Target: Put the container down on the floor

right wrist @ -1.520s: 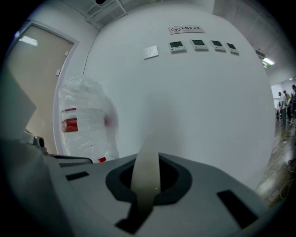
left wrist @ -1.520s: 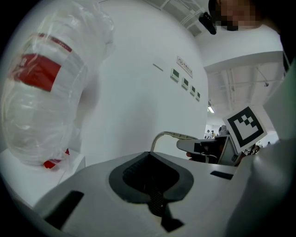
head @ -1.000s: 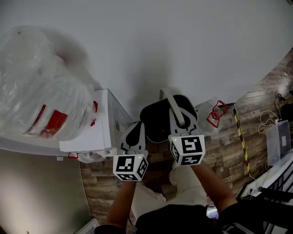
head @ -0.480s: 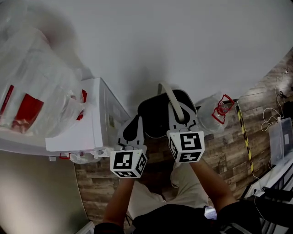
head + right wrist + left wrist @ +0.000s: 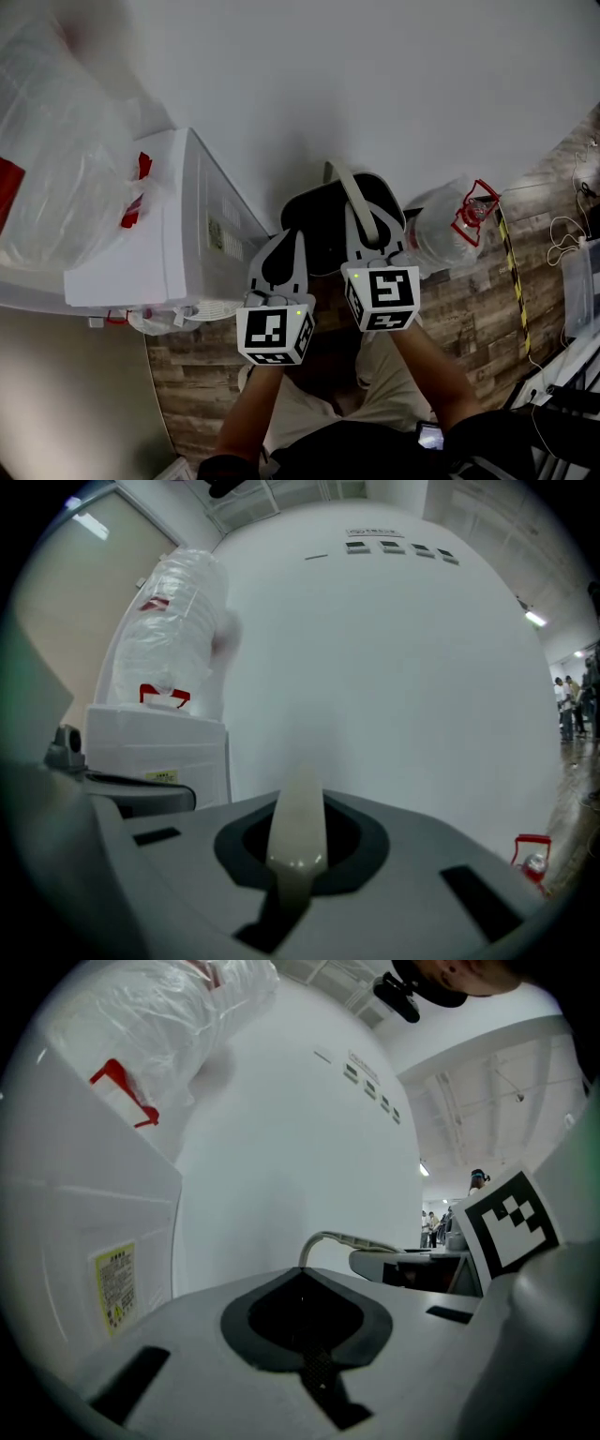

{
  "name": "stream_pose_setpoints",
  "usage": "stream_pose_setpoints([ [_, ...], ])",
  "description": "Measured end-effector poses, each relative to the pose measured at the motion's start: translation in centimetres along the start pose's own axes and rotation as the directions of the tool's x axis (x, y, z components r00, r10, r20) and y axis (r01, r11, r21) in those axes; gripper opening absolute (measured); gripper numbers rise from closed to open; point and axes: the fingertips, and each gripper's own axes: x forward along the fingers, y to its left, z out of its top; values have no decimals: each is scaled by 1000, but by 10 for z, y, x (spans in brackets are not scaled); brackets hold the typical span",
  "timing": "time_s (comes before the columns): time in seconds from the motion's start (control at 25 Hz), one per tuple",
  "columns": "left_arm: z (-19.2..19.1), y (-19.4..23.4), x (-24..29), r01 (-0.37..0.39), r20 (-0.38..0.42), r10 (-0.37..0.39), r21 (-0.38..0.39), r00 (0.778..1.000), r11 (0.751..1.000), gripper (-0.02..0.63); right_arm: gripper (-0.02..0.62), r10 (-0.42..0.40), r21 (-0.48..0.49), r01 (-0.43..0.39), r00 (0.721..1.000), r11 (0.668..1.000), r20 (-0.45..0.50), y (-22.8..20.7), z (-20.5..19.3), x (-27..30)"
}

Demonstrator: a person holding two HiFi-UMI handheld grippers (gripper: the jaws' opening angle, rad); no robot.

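Where the head view looks down, the dark container (image 5: 323, 234) lies just ahead of both tongs. It is over the plank floor (image 5: 469, 300) at the foot of the wall (image 5: 375, 84), between a white unit (image 5: 178, 234) on the left and a clear bottle (image 5: 441, 234) on the right. Its pale handle (image 5: 349, 192) runs back into the right tongs (image 5: 373, 223). The left tongs (image 5: 286, 246) lie beside them, tip at the container's left edge. Whether they touch it I cannot tell, nor whether the container rests on the floor. A plastic bag (image 5: 56, 187) sits on the unit.

From the left tongs' view, the jaws are pressed together with nothing seen between them. The handle (image 5: 337, 1238) arches off to the right, toward the right tongs.

From the right tongs' view, the jaws pinch the handle (image 5: 298, 841), which stands up through their dark notch. The unit (image 5: 155, 752) is to the left, the bottle (image 5: 532, 855) low at right.
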Motion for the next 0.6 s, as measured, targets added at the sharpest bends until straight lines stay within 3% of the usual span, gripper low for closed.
stream_pose_setpoints([
  [0.6, -98, 20, 15, 21, 22, -20, -29, 1000, 999, 15, 31, -12, -16, 12, 1000, 1000, 15, -2, -89, 18],
])
